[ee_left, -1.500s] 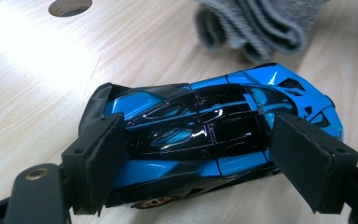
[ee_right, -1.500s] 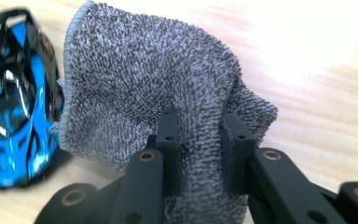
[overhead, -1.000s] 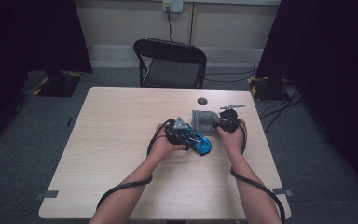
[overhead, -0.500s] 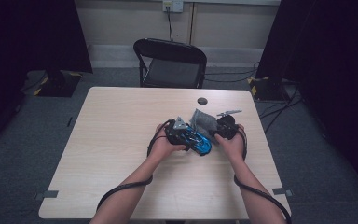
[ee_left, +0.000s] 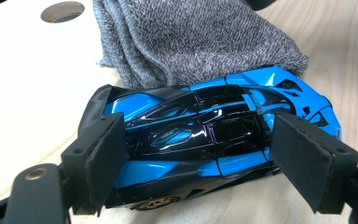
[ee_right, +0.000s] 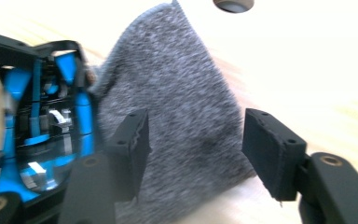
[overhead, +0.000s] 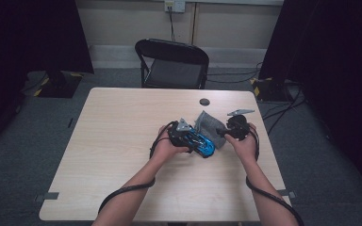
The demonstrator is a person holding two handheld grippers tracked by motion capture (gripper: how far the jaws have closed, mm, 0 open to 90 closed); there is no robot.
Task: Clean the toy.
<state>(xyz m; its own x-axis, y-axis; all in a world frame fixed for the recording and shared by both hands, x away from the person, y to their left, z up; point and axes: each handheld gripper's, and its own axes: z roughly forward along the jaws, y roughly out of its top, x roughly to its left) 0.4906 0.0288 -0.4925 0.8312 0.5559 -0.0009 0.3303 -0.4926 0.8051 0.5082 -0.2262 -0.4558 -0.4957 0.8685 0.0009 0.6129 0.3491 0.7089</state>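
- Right now my left gripper (ee_left: 198, 158) clamps the blue and black toy car (ee_left: 205, 140), its pads pressed on both ends, low in the frame's centre.
- Just behind, the folded grey cloth (ee_left: 191, 42) touches the car.
- Meanwhile my right gripper (ee_right: 193, 149) has just been opening; its jaws stand apart around the cloth, not pressing.
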